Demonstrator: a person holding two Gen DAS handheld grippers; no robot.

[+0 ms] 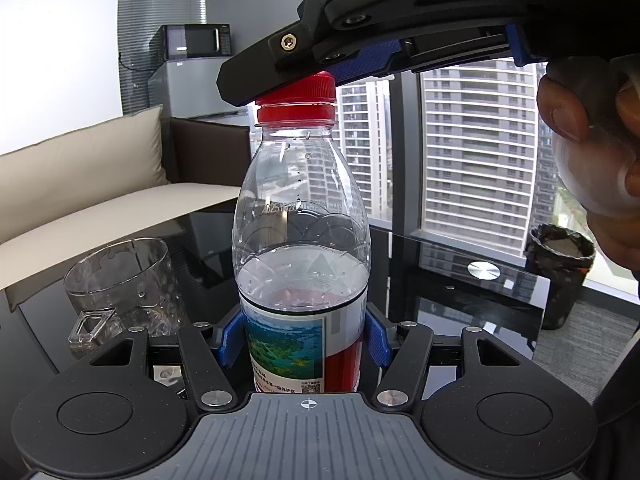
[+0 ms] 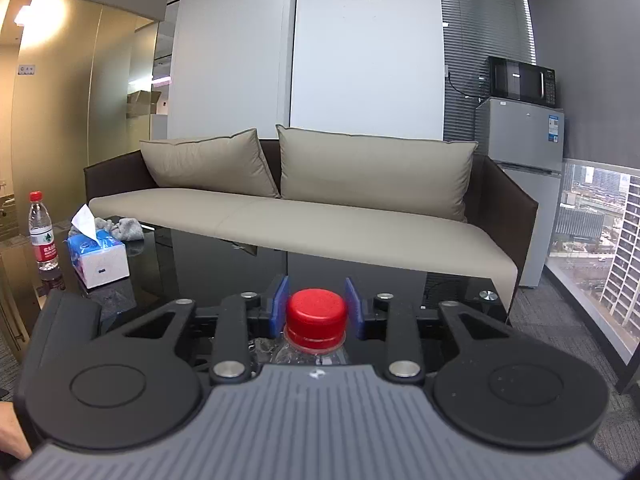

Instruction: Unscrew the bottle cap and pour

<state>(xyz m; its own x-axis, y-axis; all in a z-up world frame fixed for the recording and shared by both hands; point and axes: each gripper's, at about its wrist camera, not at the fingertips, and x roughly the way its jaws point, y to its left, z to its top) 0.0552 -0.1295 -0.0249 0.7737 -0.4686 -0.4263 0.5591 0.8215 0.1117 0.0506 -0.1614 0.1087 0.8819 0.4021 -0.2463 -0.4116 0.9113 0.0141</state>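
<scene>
A clear plastic water bottle (image 1: 300, 216), about half full, stands upright on the black glass table (image 1: 460, 280). My left gripper (image 1: 304, 340) is shut on its labelled body, blue pads (image 1: 378, 340) on both sides. Its red cap (image 1: 298, 92) sits on the neck. My right gripper (image 2: 316, 306) is over the bottle top, its blue pads (image 2: 282, 304) flanking the red cap (image 2: 316, 314) and closed against it; it shows from the side in the left wrist view (image 1: 320, 64). An empty clear glass mug (image 1: 124, 280) stands left of the bottle.
A beige sofa (image 2: 320, 216) runs behind the table. A tissue box (image 2: 100, 256), a grey cloth (image 2: 128, 226) and a second bottle (image 2: 42, 232) sit at the table's far left. A black bin (image 1: 560, 268) stands on the floor by the window.
</scene>
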